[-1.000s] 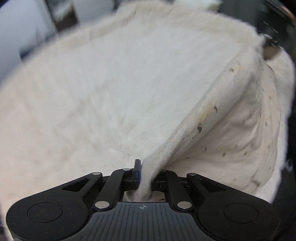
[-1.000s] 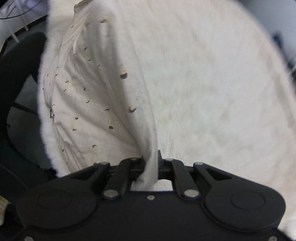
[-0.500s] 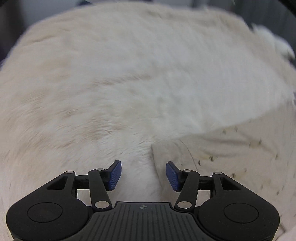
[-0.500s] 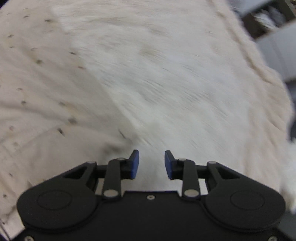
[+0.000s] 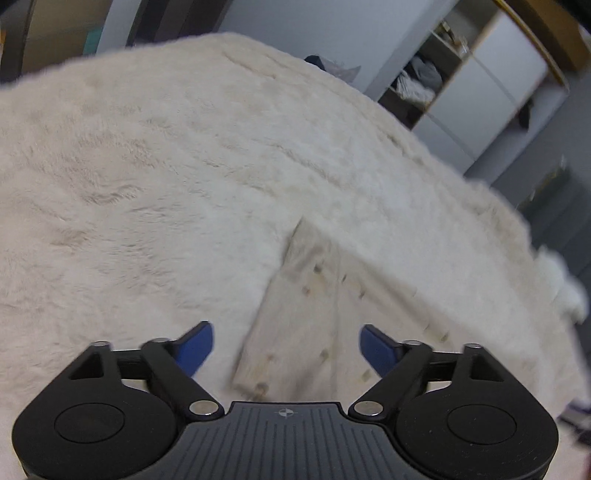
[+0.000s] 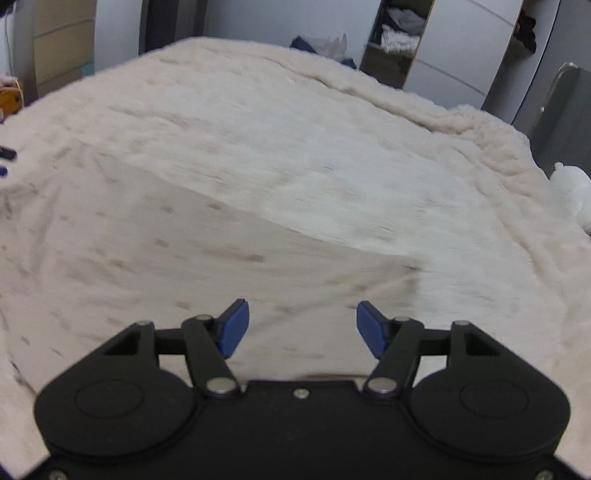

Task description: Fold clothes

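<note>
A cream garment with small dark specks (image 5: 332, 314) lies flat on a fluffy white blanket (image 5: 147, 184). In the left wrist view its corner reaches up past my left gripper (image 5: 286, 345), whose jaws are opening with nothing pinched between the blue pads (image 5: 197, 347). The right wrist view shows the same garment (image 6: 147, 240) spread to the left and below my right gripper (image 6: 302, 326), its jaws also opening and free of the cloth. The garment's folded edge runs diagonally ahead of the right pads (image 6: 232, 326).
The blanket (image 6: 332, 147) covers a bed that fills both views. Behind it stand open wardrobe shelves with clothes (image 6: 397, 33) and grey cupboard doors (image 5: 491, 74). A white fluffy item (image 6: 572, 184) lies at the bed's right edge. A dark heap (image 6: 321, 44) sits beyond the far edge.
Both grippers held the garment's edge a second ago, then let go. The cloth now lies flat, the jaws have spread wider, and both views have swung up toward the room.
</note>
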The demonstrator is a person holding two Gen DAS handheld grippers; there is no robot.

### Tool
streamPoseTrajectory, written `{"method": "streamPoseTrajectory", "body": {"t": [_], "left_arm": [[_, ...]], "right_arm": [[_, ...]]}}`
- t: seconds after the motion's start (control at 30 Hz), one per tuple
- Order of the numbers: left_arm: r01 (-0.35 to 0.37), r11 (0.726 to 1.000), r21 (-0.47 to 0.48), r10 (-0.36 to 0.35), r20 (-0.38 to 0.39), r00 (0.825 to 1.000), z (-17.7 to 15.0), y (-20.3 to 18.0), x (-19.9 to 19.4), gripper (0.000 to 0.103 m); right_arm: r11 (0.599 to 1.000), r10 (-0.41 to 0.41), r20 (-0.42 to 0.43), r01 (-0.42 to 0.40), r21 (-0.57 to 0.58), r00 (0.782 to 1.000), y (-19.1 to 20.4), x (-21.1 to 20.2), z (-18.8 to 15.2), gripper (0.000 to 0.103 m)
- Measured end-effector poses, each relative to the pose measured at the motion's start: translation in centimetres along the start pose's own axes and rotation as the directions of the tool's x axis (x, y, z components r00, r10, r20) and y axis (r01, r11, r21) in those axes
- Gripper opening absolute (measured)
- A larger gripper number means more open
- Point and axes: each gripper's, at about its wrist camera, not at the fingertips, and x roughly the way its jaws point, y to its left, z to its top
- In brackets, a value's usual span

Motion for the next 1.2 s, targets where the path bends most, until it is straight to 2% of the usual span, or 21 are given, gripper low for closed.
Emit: {"method": "streamPoseTrajectory", "body": {"t": [0.03, 0.07, 0.13, 0.2, 0.33, 0.43, 0.53, 0.63, 0.8, 1.0, 1.2], "left_arm": [[-0.006, 1.0, 0.024, 0.006, -0.011, 1.0, -0.3, -0.2, 0.3, 0.089], [-0.017, 0.999, 0.04, 0.017, -0.018, 1.0, -0.6, -0.3, 0.4, 0.095], [-0.041, 0.998, 0.054, 0.043, -0.023, 0.999, -1.1, 0.0, 0.5, 0.097], [-0.048, 0.998, 0.043, 0.049, -0.027, 0.998, -1.3, 0.7, 0.4, 0.097], [-0.015, 1.0, -0.013, 0.014, -0.033, 0.999, -1.5, 2.3, -0.1, 0.099], [0.003, 1.0, -0.007, -0.004, -0.033, 0.999, -1.7, 2.6, -0.6, 0.099], [-0.059, 0.996, 0.07, 0.06, -0.013, 0.998, -1.8, 2.1, -0.5, 0.101], [-0.105, 0.983, 0.148, 0.108, -0.01, 0.994, -1.9, 1.8, 0.1, 0.101], [-0.079, 0.987, 0.141, 0.083, -0.028, 0.996, -2.0, 2.6, 0.1, 0.101], [-0.071, 0.988, 0.136, 0.072, -0.004, 0.997, -2.2, 3.1, -0.6, 0.102], [-0.089, 0.988, 0.122, 0.09, -0.003, 0.996, -2.5, 4.3, -1.1, 0.102]], "right_arm": [[1.0, 0.001, 0.012, -0.001, 0.01, 1.0, 1.7, -0.1, -0.2, 0.063], [1.0, 0.004, 0.019, -0.004, 0.027, 1.0, 3.3, -0.1, -0.4, 0.064], [0.997, 0.013, 0.016, -0.014, 0.079, 1.0, 6.1, 0.1, -0.8, 0.069], [0.993, 0.011, 0.019, -0.013, 0.116, 1.0, 8.4, 0.5, -1.1, 0.069], [0.989, -0.018, 0.028, 0.013, 0.147, 0.999, 12.2, 2.0, -1.2, 0.069], [0.986, -0.018, 0.008, 0.017, 0.164, 1.0, 13.6, 3.6, -0.4, 0.068], [0.981, -0.008, -0.008, 0.009, 0.191, 1.0, 15.0, 5.0, 0.2, 0.068], [0.981, -0.04, -0.005, 0.04, 0.192, 0.999, 16.6, 6.2, 0.0, 0.067], [0.981, -0.052, -0.047, 0.06, 0.186, 0.998, 18.2, 6.9, -1.7, 0.067], [0.981, -0.048, -0.063, 0.059, 0.184, 0.997, 19.3, 5.4, -3.7, 0.068], [0.99, -0.058, -0.029, 0.062, 0.127, 0.998, 20.9, 2.7, -4.8, 0.068]]}}
